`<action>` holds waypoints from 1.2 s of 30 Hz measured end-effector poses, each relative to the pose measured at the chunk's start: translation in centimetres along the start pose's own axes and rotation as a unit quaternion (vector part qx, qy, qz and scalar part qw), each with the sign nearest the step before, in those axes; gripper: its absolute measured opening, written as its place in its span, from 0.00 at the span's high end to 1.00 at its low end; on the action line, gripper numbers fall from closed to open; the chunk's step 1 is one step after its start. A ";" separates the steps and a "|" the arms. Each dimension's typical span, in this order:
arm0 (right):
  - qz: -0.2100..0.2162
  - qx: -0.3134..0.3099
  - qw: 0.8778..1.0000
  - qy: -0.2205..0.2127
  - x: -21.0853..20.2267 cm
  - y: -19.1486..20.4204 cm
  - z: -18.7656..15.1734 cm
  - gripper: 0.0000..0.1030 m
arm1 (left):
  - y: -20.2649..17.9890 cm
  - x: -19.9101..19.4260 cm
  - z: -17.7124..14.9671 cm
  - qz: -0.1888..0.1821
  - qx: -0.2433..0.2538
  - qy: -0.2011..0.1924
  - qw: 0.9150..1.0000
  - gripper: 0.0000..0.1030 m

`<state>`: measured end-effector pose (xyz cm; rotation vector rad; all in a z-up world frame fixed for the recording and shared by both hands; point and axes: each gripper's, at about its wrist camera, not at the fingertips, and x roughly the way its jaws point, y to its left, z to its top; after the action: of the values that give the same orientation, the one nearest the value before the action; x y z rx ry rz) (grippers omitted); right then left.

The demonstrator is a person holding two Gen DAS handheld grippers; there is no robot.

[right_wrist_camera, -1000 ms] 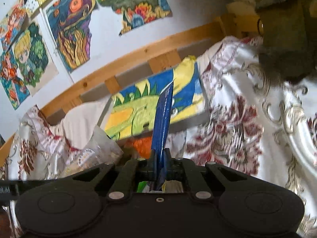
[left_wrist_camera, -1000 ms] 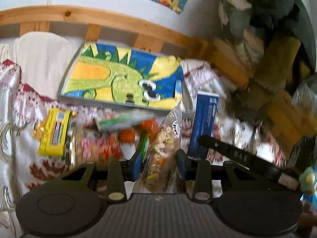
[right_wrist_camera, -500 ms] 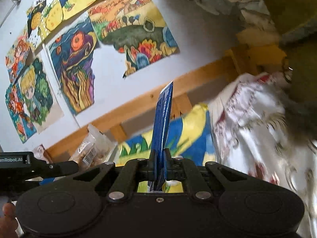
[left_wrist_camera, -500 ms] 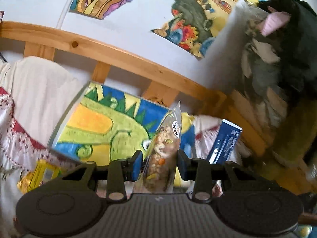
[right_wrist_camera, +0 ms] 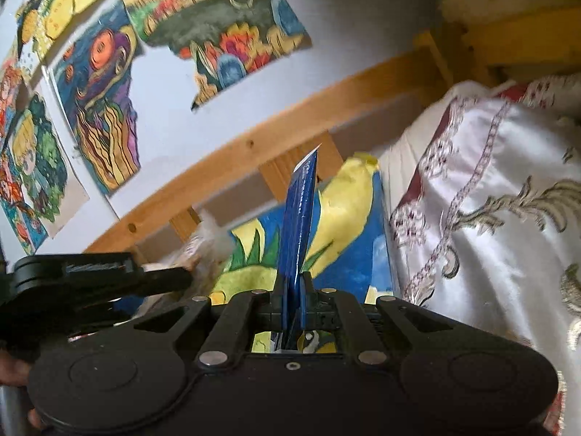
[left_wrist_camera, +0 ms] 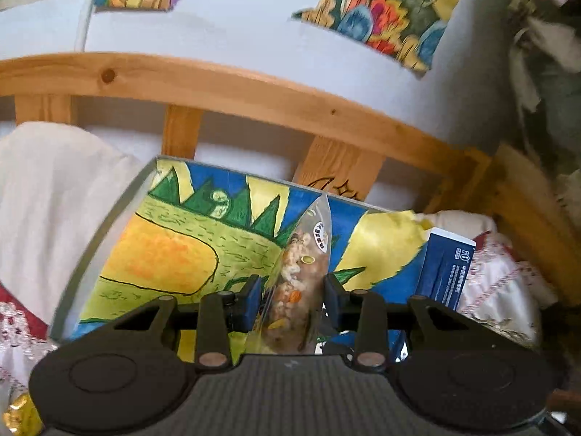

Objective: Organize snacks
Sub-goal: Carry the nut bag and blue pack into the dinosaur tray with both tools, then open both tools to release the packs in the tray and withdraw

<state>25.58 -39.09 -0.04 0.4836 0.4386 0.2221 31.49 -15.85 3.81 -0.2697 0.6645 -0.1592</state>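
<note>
My left gripper is shut on a clear bag of mixed nuts, held upright above a tray with a green dinosaur picture. My right gripper is shut on a flat dark blue packet, held edge-on and upright over the same tray. The blue packet also shows in the left wrist view, at the tray's right end. The left gripper shows at the left of the right wrist view, with the nut bag blurred.
A wooden rail runs behind the tray, with paintings on the wall above it. A white patterned satin cloth covers the surface to the right. A yellow wrapper lies at the lower left. A white cushion is left of the tray.
Both grippers have lifted their packs off the cloth and moved toward the dinosaur tray. The other snacks have dropped out of view. The tray now looks larger and closer.
</note>
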 end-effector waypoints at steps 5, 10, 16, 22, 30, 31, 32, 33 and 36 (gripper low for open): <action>-0.002 0.001 1.000 0.026 1.7 -0.6 -0.5 0.93 | -0.7 2.5 -0.6 0.013 0.001 0.014 1.000 0.61; -0.005 0.009 0.999 0.038 2.2 -1.1 -0.6 0.92 | -1.3 3.9 -1.1 0.014 0.003 0.029 0.999 0.62; -0.024 0.008 0.998 0.052 2.5 -1.4 -0.7 0.82 | -1.8 4.4 -1.5 0.016 0.015 0.037 0.999 0.58; -0.033 -0.003 0.998 0.057 2.2 -1.1 -0.8 0.62 | -1.3 2.9 -1.0 0.014 0.008 0.024 1.000 0.23; -0.041 -0.045 0.997 0.038 0.8 0.6 -0.4 0.39 | 0.0 -0.9 -1.1 0.030 0.005 -0.006 1.000 0.07; -0.041 -0.054 0.997 0.034 0.6 1.0 -0.4 0.36 | 0.2 -1.6 -1.1 0.035 0.007 -0.014 0.999 0.06; -0.041 -0.063 0.997 0.029 0.3 1.3 -0.4 0.32 | 0.4 -2.3 -1.2 0.039 0.009 -0.021 0.999 0.04; -0.040 -0.070 0.996 0.024 -0.1 1.6 -0.5 0.30 | 0.6 -2.8 -1.2 0.042 0.010 -0.026 0.999 0.03; -0.034 -0.094 0.995 0.008 -1.4 2.7 -0.8 0.20 | 1.3 -5.0 -1.3 0.049 0.014 -0.038 0.998 0.01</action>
<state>23.73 -36.87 1.16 0.2824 0.4445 0.1989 26.80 -13.75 5.39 -0.2155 0.5986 -0.0645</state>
